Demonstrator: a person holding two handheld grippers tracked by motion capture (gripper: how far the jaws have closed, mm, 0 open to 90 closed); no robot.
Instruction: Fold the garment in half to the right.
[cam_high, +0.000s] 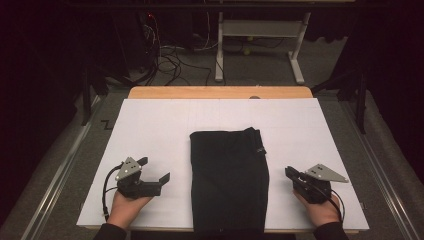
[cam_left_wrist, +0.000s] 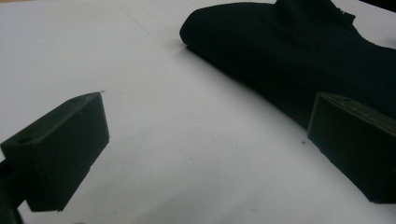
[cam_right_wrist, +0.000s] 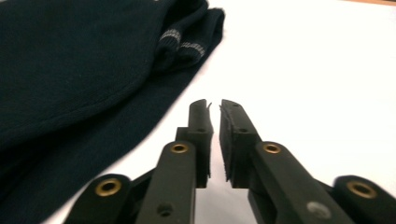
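Centrally, a folded black knit garment (cam_high: 230, 175) is lying on the white sheet-covered table (cam_high: 150, 125), its near edge apparently hanging over the front. Beside it, the left gripper (cam_high: 155, 170) is resting with jaws spread wide and empty. Opposite, the right gripper (cam_right_wrist: 214, 108) is sitting nearly clenched, gripping nothing, just beside the cloth's edge.

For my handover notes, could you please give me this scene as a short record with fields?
surface: white sheet on a wooden table
garment: folded black garment, lying flat at the sheet's near middle
left gripper: jaws wide apart, nothing between them, left of the garment
right gripper: jaws nearly together, nothing between them, right of the garment
contact: neither gripper touches the garment
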